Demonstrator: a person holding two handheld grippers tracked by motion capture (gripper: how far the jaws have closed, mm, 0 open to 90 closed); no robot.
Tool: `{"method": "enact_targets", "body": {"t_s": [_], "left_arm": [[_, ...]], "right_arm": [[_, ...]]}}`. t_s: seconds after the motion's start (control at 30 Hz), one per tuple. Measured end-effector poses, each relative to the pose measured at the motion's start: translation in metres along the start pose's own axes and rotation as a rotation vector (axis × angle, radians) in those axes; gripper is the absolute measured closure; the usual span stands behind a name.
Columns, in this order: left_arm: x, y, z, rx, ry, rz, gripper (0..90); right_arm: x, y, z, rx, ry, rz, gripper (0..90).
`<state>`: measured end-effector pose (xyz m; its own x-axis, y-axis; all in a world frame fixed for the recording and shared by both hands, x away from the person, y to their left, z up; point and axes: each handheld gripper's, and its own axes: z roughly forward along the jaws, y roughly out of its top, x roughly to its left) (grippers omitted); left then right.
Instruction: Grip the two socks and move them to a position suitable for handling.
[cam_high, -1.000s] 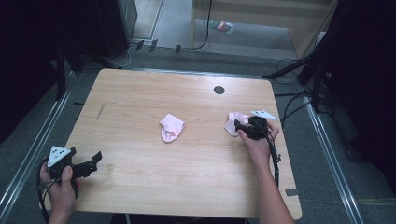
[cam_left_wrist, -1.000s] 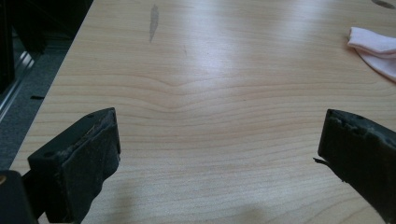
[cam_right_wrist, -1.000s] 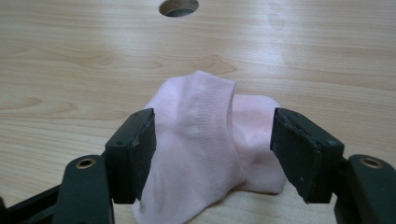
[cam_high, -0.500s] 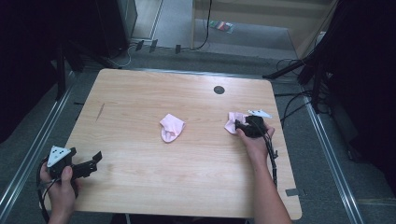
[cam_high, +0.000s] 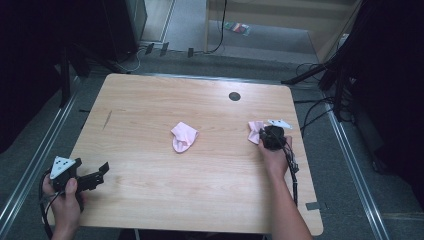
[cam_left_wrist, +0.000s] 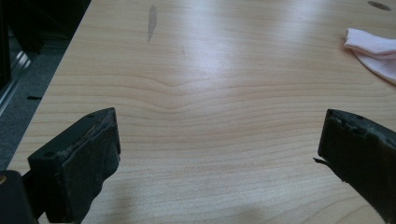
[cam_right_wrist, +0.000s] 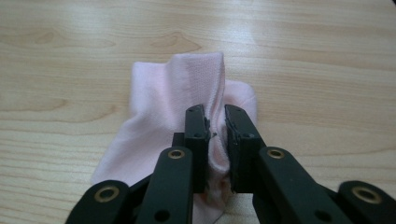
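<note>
**High view: two pink socks, one pinched at the right**

High view, from the left: the left gripper sits at the near-left corner of the wooden surface, jaws spread wide with nothing between them. One pink sock lies loose at the middle. At the right edge, the right gripper is closed on a raised fold of the second pink sock, which otherwise lies on the surface.

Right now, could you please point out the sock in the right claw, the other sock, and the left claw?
Held sock (cam_right_wrist: 187, 84): right gripper view, raised fold beyond the jaws.
Other sock (cam_high: 183, 137): high view, middle of the fabric.
Left claw (cam_left_wrist: 219, 149): left gripper view, midway between its open tips.
</note>
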<state>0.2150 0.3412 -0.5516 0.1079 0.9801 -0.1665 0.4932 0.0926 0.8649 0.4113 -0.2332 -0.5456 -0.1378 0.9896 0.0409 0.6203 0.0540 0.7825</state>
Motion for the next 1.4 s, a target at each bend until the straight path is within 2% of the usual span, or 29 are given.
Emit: {"method": "enact_targets", "body": {"t_s": [0.03, 0.1, 0.17, 0.23, 0.27, 0.3, 0.33, 0.37, 0.4, 0.47, 0.5, 0.57, 0.7, 0.87, 0.93, 0.97, 1.03, 1.17, 1.23, 1.27, 1.3, 1.37, 1.4], "left_arm": [[0.0, 0.0, 0.0, -0.003, -0.001, 0.001, 0.0], [0.0, 0.0, 0.0, -0.006, -0.001, 0.002, 0.0], [0.0, 0.0, 0.0, -0.004, 0.0, 0.004, 0.0], [0.001, 0.0, 0.0, -0.003, -0.015, -0.006, 0.0], [0.001, 0.0, 0.0, -0.003, -0.015, -0.006, 0.0], [0.001, 0.0, 0.001, 0.0, -0.021, -0.015, 0.0], [0.002, 0.0, 0.001, 0.003, -0.024, -0.026, 0.0], [0.002, 0.0, 0.001, 0.003, -0.024, -0.026, 0.0], [0.003, 0.0, 0.001, 0.006, -0.021, -0.033, 0.0], [0.002, 0.001, 0.001, 0.007, -0.017, -0.029, 0.0], [0.001, 0.001, 0.001, 0.007, -0.007, -0.014, 0.0], [-0.001, 0.001, 0.002, 0.005, 0.004, 0.001, 0.0], [-0.003, 0.002, 0.001, 0.023, -0.012, 0.032, 0.0], [-0.004, 0.005, -0.003, 0.026, -0.007, 0.035, 0.0], [-0.007, 0.011, -0.009, 0.015, -0.03, 0.009, 0.0], [-0.007, 0.011, -0.009, 0.015, -0.03, 0.009, 0.0], [-0.013, 0.015, -0.013, 0.001, -0.04, 0.005, 0.0], [-0.031, 0.021, -0.017, -0.022, -0.074, 0.03, 0.0], [-0.033, 0.022, -0.017, -0.024, -0.079, 0.035, 0.0], [-0.042, 0.025, -0.018, -0.025, -0.094, 0.051, 0.0], [-0.046, 0.027, -0.018, -0.022, -0.099, 0.061, 0.0], [-0.05, 0.029, -0.018, -0.025, -0.103, 0.069, 0.0], [-0.059, 0.031, -0.016, -0.023, -0.117, 0.077, 0.0]], "right_arm": [[-0.004, 0.001, -0.004, -0.001, 0.026, 0.046, 83.0], [-0.006, 0.001, -0.005, -0.011, 0.033, 0.047, 83.1], [-0.007, 0.004, -0.018, -0.05, 0.051, 0.078, 83.2], [-0.008, 0.008, -0.028, -0.073, 0.074, 0.088, 83.2], [-0.008, 0.008, -0.028, -0.073, 0.074, 0.088, 83.2], [-0.007, 0.012, -0.041, -0.099, 0.101, 0.104, 83.2], [-0.006, 0.014, -0.046, -0.101, 0.111, 0.106, 83.2], [-0.006, 0.014, -0.046, -0.101, 0.111, 0.106, 83.2], [-0.002, 0.017, -0.058, -0.117, 0.126, 0.101, 83.2], [0.001, 0.018, -0.064, -0.12, 0.131, 0.097, 83.2], [0.006, 0.02, -0.075, -0.127, 0.146, 0.094, 83.2], [0.01, 0.019, -0.086, -0.13, 0.159, 0.091, 83.2], [0.019, 0.014, -0.102, -0.134, 0.184, 0.089, 83.2], [0.028, 0.008, -0.116, -0.141, 0.206, 0.074, 83.1], [0.036, 0.003, -0.126, -0.153, 0.213, 0.056, 83.0], [0.038, 0.002, -0.129, -0.148, 0.215, 0.063, 83.0], [0.042, 0.0, -0.132, -0.15, 0.224, 0.05, 83.0], [0.053, -0.006, -0.141, -0.152, 0.249, 0.054, 83.0], [0.055, -0.007, -0.143, -0.156, 0.255, 0.051, 83.0], [0.061, -0.01, -0.148, -0.177, 0.218, 0.013, 82.9], [0.064, -0.012, -0.15, -0.187, 0.209, 0.0, 82.9], [0.067, -0.015, -0.152, -0.183, 0.218, 0.004, 82.9], [0.074, -0.02, -0.153, -0.181, 0.22, -0.018, 82.9]]}}
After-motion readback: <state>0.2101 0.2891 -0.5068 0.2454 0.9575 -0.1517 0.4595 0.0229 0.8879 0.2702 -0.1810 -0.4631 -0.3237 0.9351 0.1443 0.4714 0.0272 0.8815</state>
